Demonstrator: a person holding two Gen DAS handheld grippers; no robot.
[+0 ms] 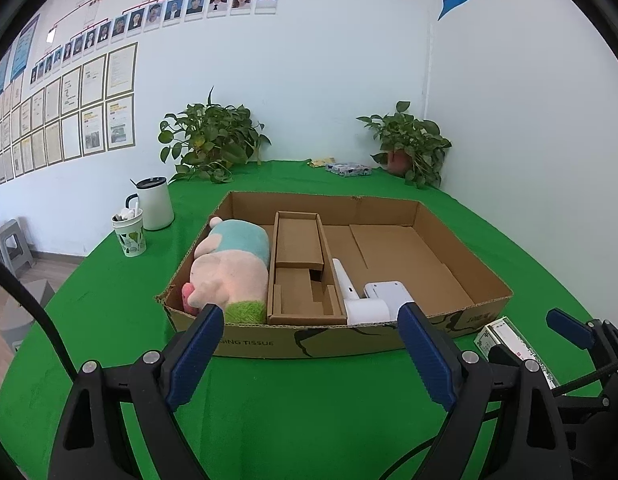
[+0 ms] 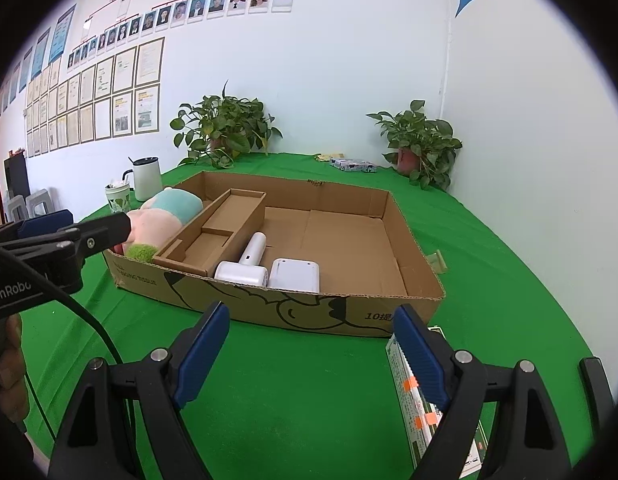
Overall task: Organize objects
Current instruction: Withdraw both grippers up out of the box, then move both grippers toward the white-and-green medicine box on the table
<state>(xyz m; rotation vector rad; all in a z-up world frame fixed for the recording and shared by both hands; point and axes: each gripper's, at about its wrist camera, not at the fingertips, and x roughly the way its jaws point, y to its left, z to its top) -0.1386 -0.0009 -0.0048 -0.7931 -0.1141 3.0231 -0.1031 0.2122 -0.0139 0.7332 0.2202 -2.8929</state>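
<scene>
1. Both grippers hover low over the green surface [image 1: 309, 420], just short of the cardboard tray [image 1: 461, 264]. The left gripper [image 1: 309, 356] stands wide open with nothing between its blue pads; the right gripper [image 2: 309, 360] is likewise spread wide and grips nothing.

2. The loose item outside the tray is a long printed box [image 2: 405, 376], lying flat on the surface just beside the tray's near right corner. It sits under the right gripper's right finger, not between the pads.

3. Its long axis runs from close to the right wrist camera toward the tray, roughly in line with the way the gripper points.

4. The right gripper is plainly the nearer one; in the left wrist view the box [image 1: 505, 336] lies well off to the right, beside the right gripper's tips [image 1: 569, 326].

5. A grasp would likely call for a small shift to the right, so the pads can close across the narrow width.

6. The box is slim and rectangular, white and green, with fine print and two orange marks along one edge; its near end is hidden behind the gripper.

7. Already in the tray: a plush toy [image 1: 233, 268] at the left, a cardboard insert [image 1: 301, 268] next to it, and two white devices [image 1: 373, 300] near the front wall. The right half is bare.
</scene>
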